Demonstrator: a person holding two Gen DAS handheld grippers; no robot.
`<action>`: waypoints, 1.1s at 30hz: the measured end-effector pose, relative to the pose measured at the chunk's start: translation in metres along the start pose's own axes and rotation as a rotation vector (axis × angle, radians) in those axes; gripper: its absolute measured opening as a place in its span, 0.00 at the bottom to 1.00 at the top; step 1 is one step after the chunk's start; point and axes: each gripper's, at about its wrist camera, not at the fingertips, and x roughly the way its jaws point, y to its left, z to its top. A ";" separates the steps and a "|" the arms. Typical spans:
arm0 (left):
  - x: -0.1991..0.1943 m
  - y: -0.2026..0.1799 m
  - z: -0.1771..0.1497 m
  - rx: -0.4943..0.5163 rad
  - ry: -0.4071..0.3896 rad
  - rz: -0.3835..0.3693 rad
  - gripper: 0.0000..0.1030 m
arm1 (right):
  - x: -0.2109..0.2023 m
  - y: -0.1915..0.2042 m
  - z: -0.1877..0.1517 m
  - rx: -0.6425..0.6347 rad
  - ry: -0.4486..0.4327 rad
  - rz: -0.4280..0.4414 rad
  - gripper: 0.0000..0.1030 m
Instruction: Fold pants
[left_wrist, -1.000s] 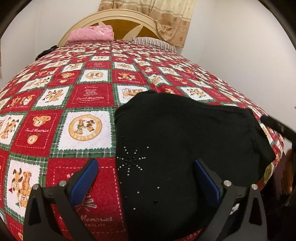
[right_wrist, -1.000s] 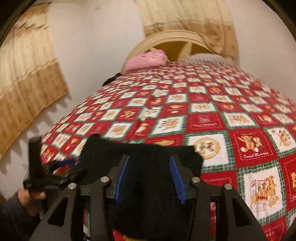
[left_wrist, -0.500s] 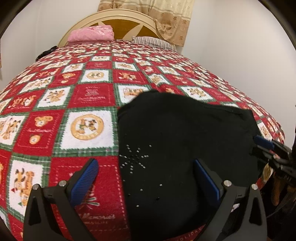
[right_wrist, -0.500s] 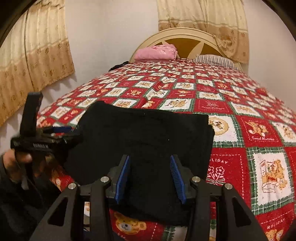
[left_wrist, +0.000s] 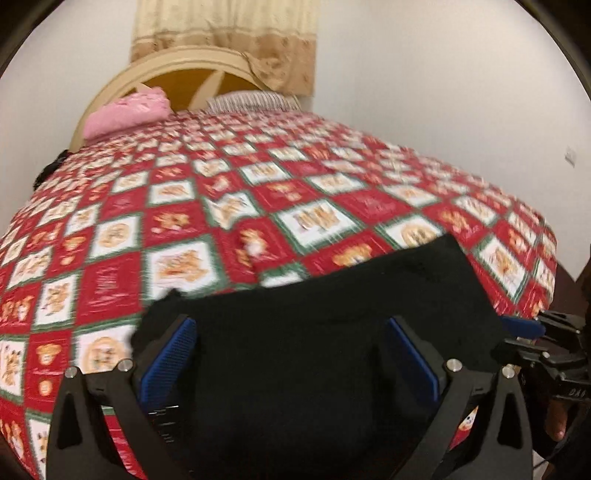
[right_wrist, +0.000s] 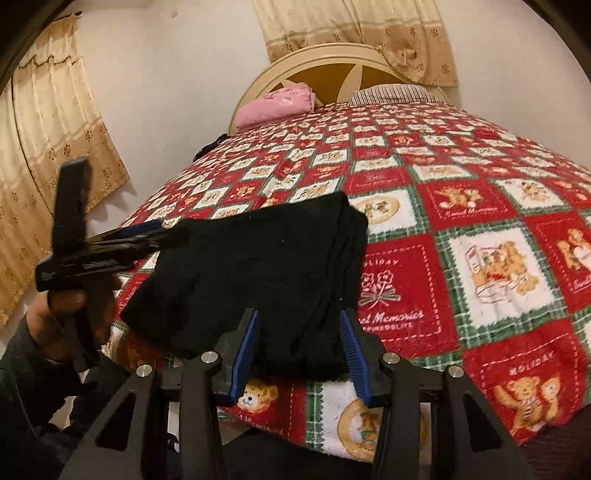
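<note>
The black pants (right_wrist: 258, 266) lie folded into a compact rectangle near the foot corner of the bed; they also show in the left wrist view (left_wrist: 314, 332). My left gripper (left_wrist: 291, 354) is open, its blue pads apart over the near edge of the pants. In the right wrist view the left gripper (right_wrist: 147, 232) reaches the pants' left edge. My right gripper (right_wrist: 299, 350) is open and empty, just short of the pants' near edge. It also shows at the right in the left wrist view (left_wrist: 528, 328).
The bed has a red, green and white teddy-bear quilt (right_wrist: 480, 221). A pink pillow (right_wrist: 275, 103) and a striped pillow (right_wrist: 391, 92) lie against the cream headboard (right_wrist: 325, 59). Curtains (right_wrist: 48, 147) hang on the left wall. The bed's foot edge (right_wrist: 369, 443) is right below the right gripper.
The left wrist view has swung and lowered, now blurred, with the pants nearer between its pads. The right gripper has drawn back, so the pants sit farther in front. Both grippers stay open.
</note>
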 end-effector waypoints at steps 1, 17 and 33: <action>0.004 -0.003 -0.001 0.004 0.010 -0.005 1.00 | 0.001 0.001 -0.001 -0.009 0.010 -0.012 0.25; -0.043 0.093 -0.031 -0.077 -0.015 0.160 1.00 | -0.012 -0.026 0.002 0.091 -0.024 0.026 0.53; -0.002 0.106 -0.054 -0.244 0.059 -0.041 1.00 | 0.037 -0.039 0.035 0.124 0.022 0.058 0.60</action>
